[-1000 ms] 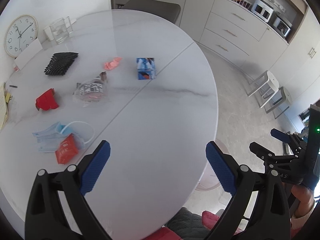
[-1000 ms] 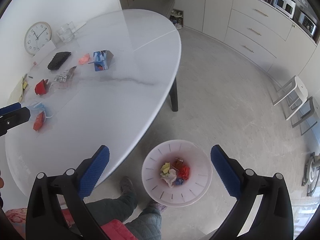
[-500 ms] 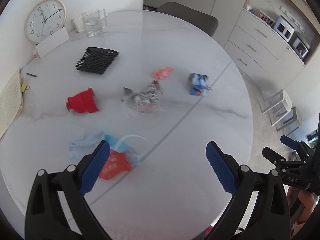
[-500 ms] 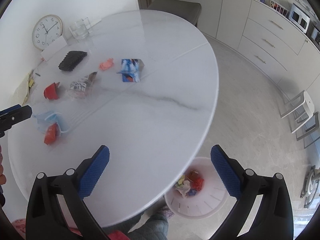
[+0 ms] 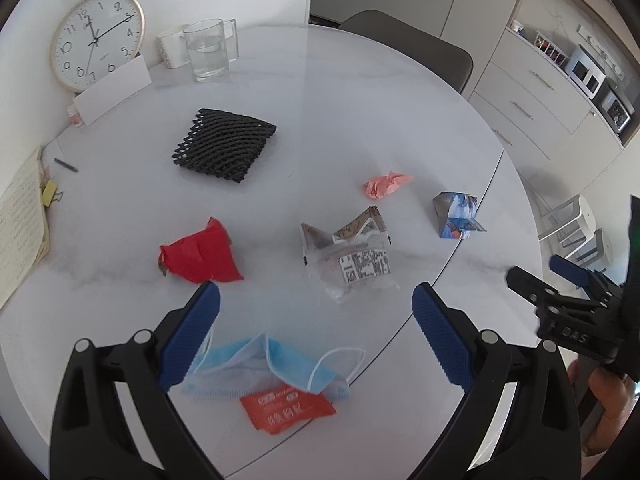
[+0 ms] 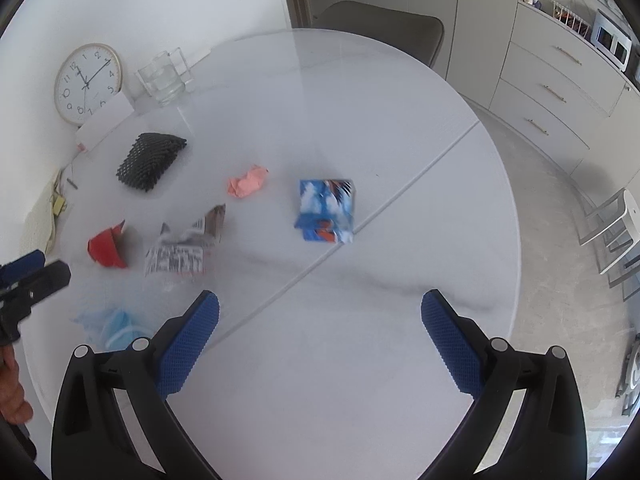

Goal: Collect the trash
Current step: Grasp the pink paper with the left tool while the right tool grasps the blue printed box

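On the round white marble-patterned table, the flat orange-red sachet carries white printed characters too small to make out, and it lies against the crumpled light-blue face mask with white ear loops. The clear plastic wrapper with a brown torn top shows a white label of dense black print and a barcode, unreadable at this size. The black body of the right gripper, seen at the edge of the left wrist view, bears the pale letters "DAS". The round gold-rimmed wall clock shows black numerals. The left gripper hovers just above the table with its blue-padded jaws spread wide and empty, the face mask and sachet lying directly below between them. The right gripper hangs over bare tabletop, jaws wide apart and holding nothing; the crumpled blue printed carton lies ahead of it. A crumpled red paper, a pink paper wad and a black foam mesh sleeve lie farther out.
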Action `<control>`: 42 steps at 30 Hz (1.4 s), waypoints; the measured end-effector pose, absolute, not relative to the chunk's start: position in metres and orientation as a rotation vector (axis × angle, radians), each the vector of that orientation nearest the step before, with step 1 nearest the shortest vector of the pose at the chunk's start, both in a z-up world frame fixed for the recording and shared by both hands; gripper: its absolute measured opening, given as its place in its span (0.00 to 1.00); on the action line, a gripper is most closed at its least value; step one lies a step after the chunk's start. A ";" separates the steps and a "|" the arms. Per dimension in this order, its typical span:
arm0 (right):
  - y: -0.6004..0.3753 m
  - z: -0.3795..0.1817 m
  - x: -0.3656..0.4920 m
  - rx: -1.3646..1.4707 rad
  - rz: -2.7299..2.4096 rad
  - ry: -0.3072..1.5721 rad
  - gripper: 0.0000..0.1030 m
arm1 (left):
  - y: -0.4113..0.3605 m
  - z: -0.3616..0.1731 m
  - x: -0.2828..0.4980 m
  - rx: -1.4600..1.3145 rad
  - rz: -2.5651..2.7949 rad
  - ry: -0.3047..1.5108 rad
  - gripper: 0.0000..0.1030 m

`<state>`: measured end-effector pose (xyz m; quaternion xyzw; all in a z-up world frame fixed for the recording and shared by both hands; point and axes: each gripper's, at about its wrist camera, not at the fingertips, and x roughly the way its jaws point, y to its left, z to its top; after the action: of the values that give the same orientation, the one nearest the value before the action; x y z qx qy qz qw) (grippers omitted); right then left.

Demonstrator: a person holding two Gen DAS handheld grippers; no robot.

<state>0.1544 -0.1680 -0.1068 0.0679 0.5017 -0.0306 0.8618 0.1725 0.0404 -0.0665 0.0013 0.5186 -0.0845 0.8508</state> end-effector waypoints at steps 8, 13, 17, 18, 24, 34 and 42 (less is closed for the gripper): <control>-0.182 -0.153 0.217 0.154 -0.203 1.082 0.98 | 0.020 -0.078 0.206 0.007 -0.232 1.101 0.90; -0.196 -0.178 0.235 0.227 -0.235 1.119 0.98 | -0.003 -0.096 0.234 0.066 -0.302 1.113 0.90; -0.199 -0.190 0.240 0.207 -0.224 1.150 0.97 | -0.025 -0.112 0.262 0.130 -0.370 1.139 0.90; -0.199 -0.191 0.240 0.209 -0.219 1.150 0.94 | -0.030 -0.114 0.267 0.146 -0.385 1.141 0.90; -0.202 -0.191 0.241 0.179 -0.150 1.156 0.51 | -0.059 -0.134 0.296 0.267 -0.465 1.141 0.90; -0.234 -0.147 0.208 0.248 -0.165 1.059 0.51 | -0.090 -0.179 0.338 0.353 -0.493 1.237 0.65; -0.244 -0.137 0.192 0.290 -0.165 1.036 0.51 | -0.100 -0.191 0.342 0.391 -0.508 1.255 0.36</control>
<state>0.1917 -0.2435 -0.1374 0.1378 0.4929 -0.0786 0.8555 0.3418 -0.0997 -0.1906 0.1797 0.5769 -0.2333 0.7618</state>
